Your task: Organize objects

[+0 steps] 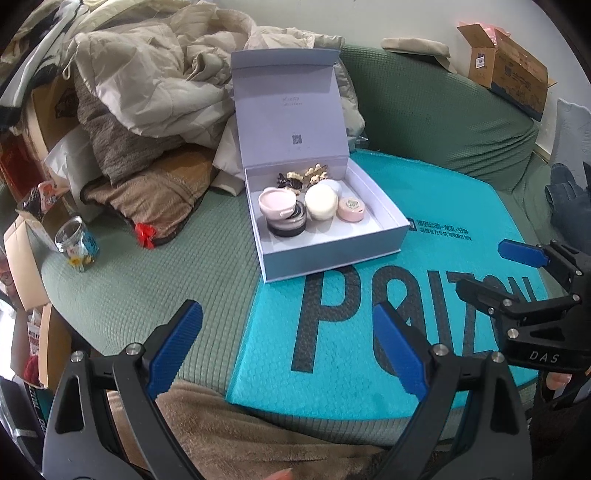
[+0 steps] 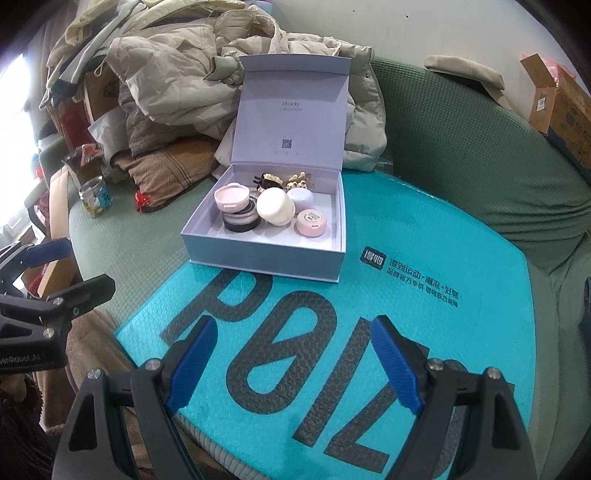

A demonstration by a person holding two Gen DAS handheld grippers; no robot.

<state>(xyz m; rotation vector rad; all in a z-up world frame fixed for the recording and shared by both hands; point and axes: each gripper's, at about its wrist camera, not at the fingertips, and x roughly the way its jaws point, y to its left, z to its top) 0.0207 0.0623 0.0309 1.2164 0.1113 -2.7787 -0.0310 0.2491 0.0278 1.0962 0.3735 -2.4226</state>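
Both the left tongs [image 1: 288, 347] and right tongs [image 2: 291, 363] hang spread and empty, short of the open gift box [image 1: 328, 236]. Its small jars [image 1: 321, 202] look light, hard and slippery. Best pinched across their round sides.

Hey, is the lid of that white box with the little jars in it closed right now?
No, the white box stands open, its lid tipped up and back, so the jars inside show.

Green sofa [image 1: 424, 99] — white wall [image 2: 424, 26] behind

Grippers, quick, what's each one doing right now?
Left gripper: open, holding nothing.
Right gripper: open, holding nothing.
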